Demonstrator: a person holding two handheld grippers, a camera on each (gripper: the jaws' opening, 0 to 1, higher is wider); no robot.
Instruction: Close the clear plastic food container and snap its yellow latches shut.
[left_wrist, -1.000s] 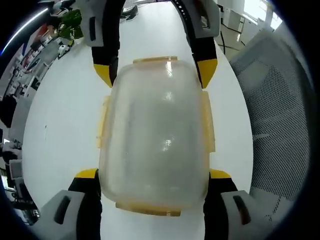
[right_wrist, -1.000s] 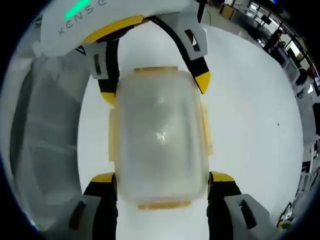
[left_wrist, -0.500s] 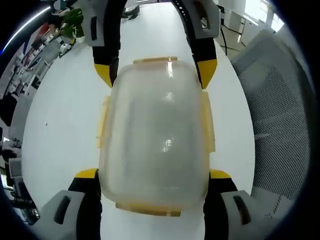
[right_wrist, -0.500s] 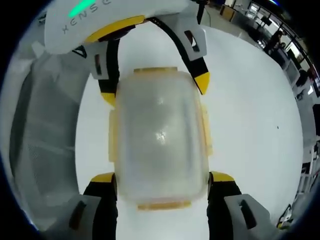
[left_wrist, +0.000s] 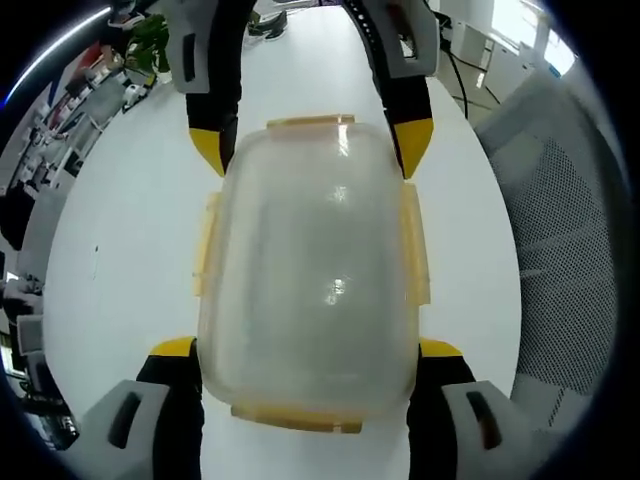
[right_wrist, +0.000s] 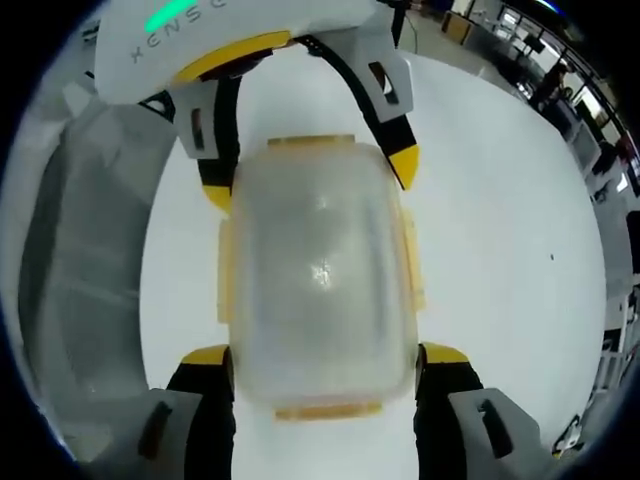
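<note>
Nothing of substance has moved since the earlier frames: container and both tools hold the same relation, and only the background drifts slightly, which is camera motion. One clear plastic food container (left_wrist: 310, 270) is held between two tools over the white table (left_wrist: 120, 230), seen bottom-up or lid-up; I cannot tell which through the frosted plastic. Left gripper (left_wrist: 306, 348) has its jaws spread wide, one yellow-tipped jaw against each long side of the near end of the container. Right gripper (right_wrist: 318, 354) is likewise spread wide and clamps the opposite end; each tool shows at the top of the other's view. Count: one container, two grippers, four yellow latches (left_wrist: 414, 245), one on each side and one at each end. Progress, as a judgement: lid and base appear mated, so closing looks done. All four latches appear to stand out from the walls rather than lie flat, so snapping them probably remains, though the blur leaves this uncertain. A mesh chair (left_wrist: 560, 230) stands beside the table.
</note>
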